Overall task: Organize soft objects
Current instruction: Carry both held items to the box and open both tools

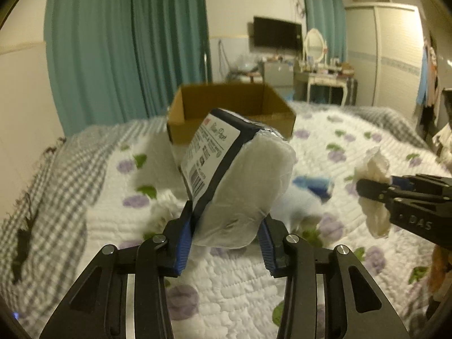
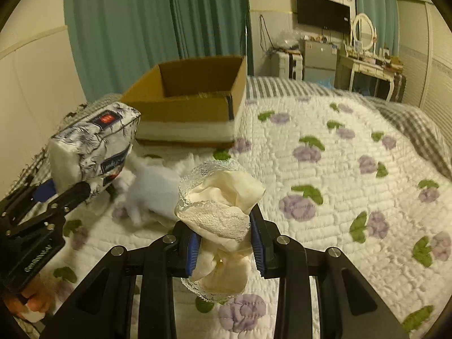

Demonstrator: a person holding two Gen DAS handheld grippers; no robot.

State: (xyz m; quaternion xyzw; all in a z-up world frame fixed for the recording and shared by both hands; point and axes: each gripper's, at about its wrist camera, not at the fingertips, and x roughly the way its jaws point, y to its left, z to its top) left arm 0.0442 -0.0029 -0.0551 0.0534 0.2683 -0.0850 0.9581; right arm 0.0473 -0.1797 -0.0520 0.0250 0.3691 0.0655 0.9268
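The left wrist view shows the tissue pack point(image 1: 237, 180) from its printed back: a white label with a barcode, edged in dark blue, and a plain white end nearest the camera. The right wrist view shows instead its patterned face, white with dark sprigs and a small red mark. The left gripper point(image 1: 226, 243) has its blue-padded fingers point(image 1: 183, 243) clamped on the pack's near end, lifted clear of the bed point(image 1: 254, 288). The pack's long axis runs away from the camera and upward, tilted to the left, its far end pointing toward the open cardboard box point(image 1: 231, 113) on the bed behind it.

The right gripper point(image 2: 224, 244) has its fingers point(image 2: 193, 250) closed tight on a bunched cream cloth with lace trim point(image 2: 223, 206), held above the flowered quilt; in the left view it appears only as a pale wad at the right edge. Only the right view shows a hand point(image 2: 31, 302) under the left gripper's handle. A fluffy white and pale blue soft item point(image 2: 152, 189) lies on the quilt between the two grippers.
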